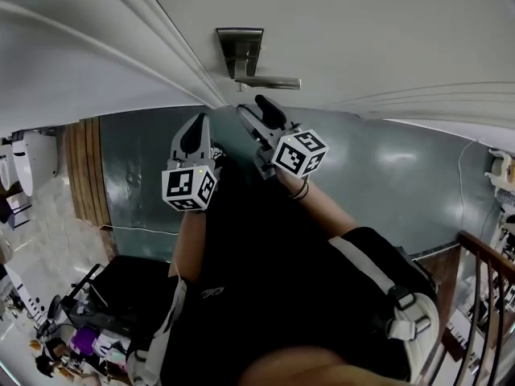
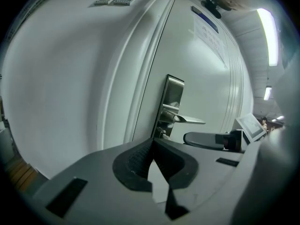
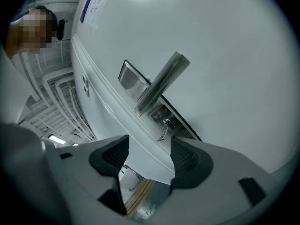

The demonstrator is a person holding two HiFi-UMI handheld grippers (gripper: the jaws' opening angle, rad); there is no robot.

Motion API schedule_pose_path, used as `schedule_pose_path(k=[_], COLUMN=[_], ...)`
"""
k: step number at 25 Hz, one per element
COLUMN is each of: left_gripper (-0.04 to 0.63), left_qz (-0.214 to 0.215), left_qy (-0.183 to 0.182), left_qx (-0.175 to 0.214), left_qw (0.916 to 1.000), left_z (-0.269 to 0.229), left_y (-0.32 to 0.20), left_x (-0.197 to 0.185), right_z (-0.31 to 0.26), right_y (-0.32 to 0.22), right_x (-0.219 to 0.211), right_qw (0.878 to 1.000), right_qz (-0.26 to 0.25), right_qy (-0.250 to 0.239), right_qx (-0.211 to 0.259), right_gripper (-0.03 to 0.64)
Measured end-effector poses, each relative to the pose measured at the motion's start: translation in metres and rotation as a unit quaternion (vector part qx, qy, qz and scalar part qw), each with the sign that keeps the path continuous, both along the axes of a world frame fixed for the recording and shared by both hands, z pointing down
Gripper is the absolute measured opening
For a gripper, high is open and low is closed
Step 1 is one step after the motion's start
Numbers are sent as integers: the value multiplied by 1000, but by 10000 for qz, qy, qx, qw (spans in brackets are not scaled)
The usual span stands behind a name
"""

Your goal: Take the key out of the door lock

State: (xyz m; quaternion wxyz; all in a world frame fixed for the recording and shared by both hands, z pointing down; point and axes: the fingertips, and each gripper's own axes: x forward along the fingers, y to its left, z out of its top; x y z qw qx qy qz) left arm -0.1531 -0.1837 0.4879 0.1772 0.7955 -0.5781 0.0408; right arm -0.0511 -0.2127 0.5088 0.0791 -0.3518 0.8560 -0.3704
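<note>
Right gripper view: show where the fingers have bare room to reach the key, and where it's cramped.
Free: the door panel right of the lock plate, and the gap between the key and the open right gripper below it. Cramped: just above the key, where the handle crosses, and left, along the frame mouldings.

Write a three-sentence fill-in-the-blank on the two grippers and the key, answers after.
1. The left gripper has its jaws ____, with nothing between them.
2. The right gripper has its jaws ____, short of the key and not touching it.
3. The key sticks out of the door just ____ the lever handle.

Missing words: shut; open; below.
</note>
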Motion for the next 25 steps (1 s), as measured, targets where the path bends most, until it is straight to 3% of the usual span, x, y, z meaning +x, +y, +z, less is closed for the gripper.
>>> schedule_pose_path(k=[11,20,25], left_gripper=[23,23,23], left_qz=[323,485,561], left_qy=[69,112,150], left_qx=[-66,-152,-162], left_qw=[9994,9986,9982], left_z=[5,12,12], left_y=[-24,-34,-37], left_x=[-3,-10,-13], right_z=[5,12,14], right_y=[-23,-35,-41], right_x=[-2,-5,-6], right_qw=[9989,9937,9845], right_qz=[367,703,927], right_qy=[-178,-683,-1217], right_qx=[-230,-535,-859], right_gripper=[275,267,255])
